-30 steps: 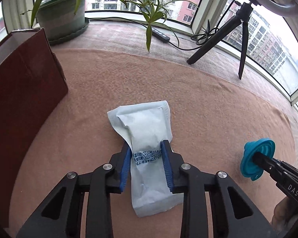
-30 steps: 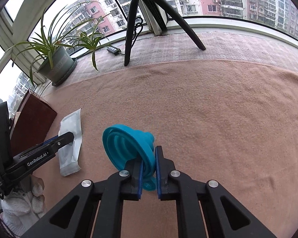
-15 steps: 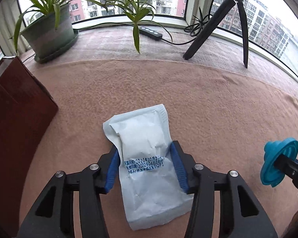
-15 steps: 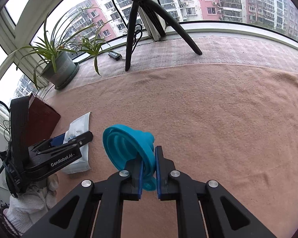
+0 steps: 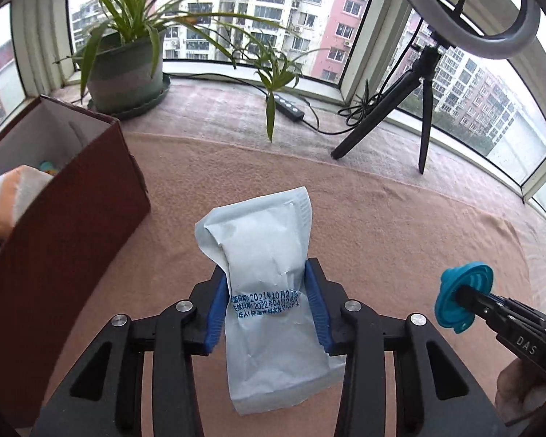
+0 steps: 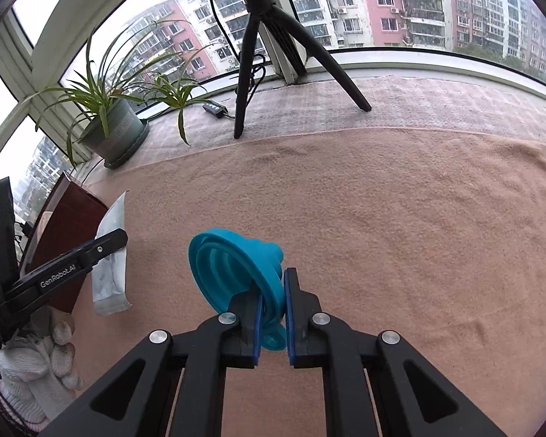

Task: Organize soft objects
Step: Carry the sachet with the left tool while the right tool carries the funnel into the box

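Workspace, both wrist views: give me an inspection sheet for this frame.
Surface: pinkish blanket, lightly wrinkled.
Job's things: white pouch with blue date print; blue collapsible funnel; brown box at left, open, an orange-and-white pack inside.
Clutter: potted plant; ring light tripod.
Grippers: left claw shut on the pouch; right claw shut on the funnel.
Cables: black cord with inline controller along the sill.
Surroundings: bay window, apartment blocks outside.
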The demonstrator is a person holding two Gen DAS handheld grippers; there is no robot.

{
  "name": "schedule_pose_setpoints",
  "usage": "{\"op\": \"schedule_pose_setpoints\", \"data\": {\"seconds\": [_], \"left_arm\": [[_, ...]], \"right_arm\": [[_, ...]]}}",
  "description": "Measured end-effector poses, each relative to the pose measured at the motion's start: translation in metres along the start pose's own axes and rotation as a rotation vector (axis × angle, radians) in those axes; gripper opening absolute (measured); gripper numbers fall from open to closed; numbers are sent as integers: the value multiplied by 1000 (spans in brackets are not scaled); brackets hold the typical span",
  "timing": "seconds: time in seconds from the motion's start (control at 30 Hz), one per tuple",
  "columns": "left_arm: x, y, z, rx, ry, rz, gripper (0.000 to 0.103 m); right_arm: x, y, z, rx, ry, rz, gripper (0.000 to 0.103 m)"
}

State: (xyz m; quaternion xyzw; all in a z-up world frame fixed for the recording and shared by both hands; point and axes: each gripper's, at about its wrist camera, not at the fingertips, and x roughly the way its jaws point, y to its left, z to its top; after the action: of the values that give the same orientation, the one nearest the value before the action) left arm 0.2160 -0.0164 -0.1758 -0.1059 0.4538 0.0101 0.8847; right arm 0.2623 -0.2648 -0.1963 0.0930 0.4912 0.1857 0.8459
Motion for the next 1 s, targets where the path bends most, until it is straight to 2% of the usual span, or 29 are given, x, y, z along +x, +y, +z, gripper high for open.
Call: {"op": "schedule_pose_setpoints", "data": {"seconds": [0.13,0.23,0.47,0.6,0.8,1.0], "left_arm": [[-37,15,0,-5,-63,-11,39],[-71,40,0,-39,-112,-11,39],[-129,127,-8,-180,-201,81,39],[-145,166,-19,-237,-227,156,39],[-150,194,-33,-288,-222,201,39],[-154,212,-36,-312,-220,251,41]], "right_arm": [[-9,23,8,-48,-15,29,9],[-16,47,14,-94,-26,64,9],[-28,125,31,-213,-45,190,9],[-23,179,39,-302,-36,252,9],[-8,255,50,-429,-16,309,9],[10,318,62,-529,-19,306,9]]}}
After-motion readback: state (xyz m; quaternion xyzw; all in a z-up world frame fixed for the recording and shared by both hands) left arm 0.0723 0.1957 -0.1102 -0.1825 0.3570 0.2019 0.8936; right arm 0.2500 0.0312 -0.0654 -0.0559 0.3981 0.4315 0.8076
